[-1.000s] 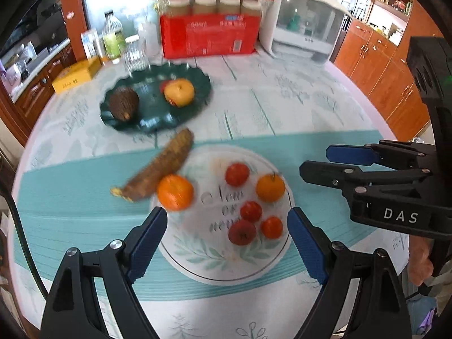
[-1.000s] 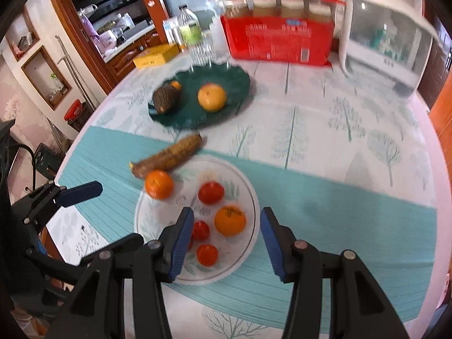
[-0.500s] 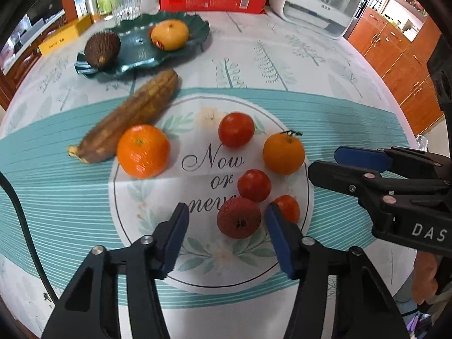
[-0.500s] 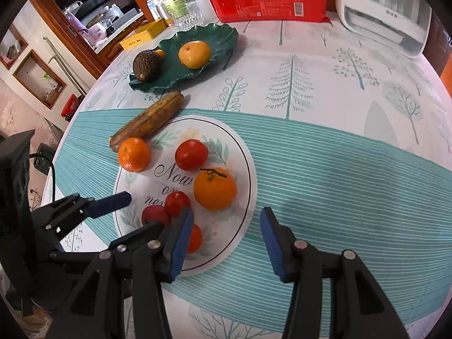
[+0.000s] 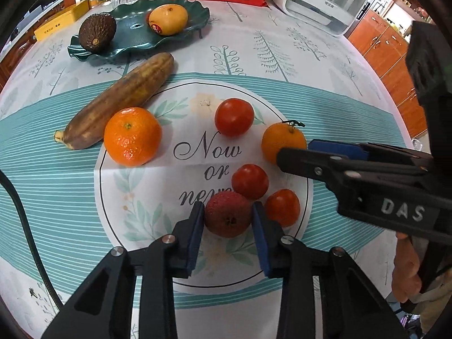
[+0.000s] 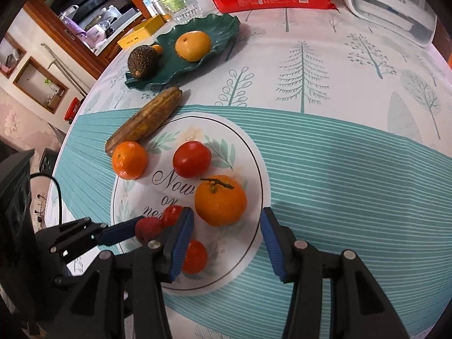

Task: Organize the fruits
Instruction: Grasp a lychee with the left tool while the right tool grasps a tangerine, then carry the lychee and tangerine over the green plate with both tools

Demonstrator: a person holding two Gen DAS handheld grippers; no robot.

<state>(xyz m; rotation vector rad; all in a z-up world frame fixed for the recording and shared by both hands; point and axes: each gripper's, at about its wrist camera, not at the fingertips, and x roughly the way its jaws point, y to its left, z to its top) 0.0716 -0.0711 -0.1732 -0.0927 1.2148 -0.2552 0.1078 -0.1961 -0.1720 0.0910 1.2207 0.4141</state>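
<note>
Having dropped and narrowed around the bumpy red lychee point(image 5: 227, 217), the closing left claw point(image 5: 228, 227) may nudge the neighbouring small red tomatoes point(image 5: 250, 181) across the desk, while the right claw point(image 6: 227, 233) hangs open, empty.

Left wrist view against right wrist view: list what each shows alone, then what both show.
Only the left wrist view: the left gripper head-on, jaws closing with the lychee between the pads, and a hand at the right edge.

Only the right wrist view: the right gripper head-on, nothing between its pads, just short of the stemmed orange.

Both: the round mat, three tomatoes, the other orange, the banana and the green dish holding an avocado and a yellow fruit.
</note>
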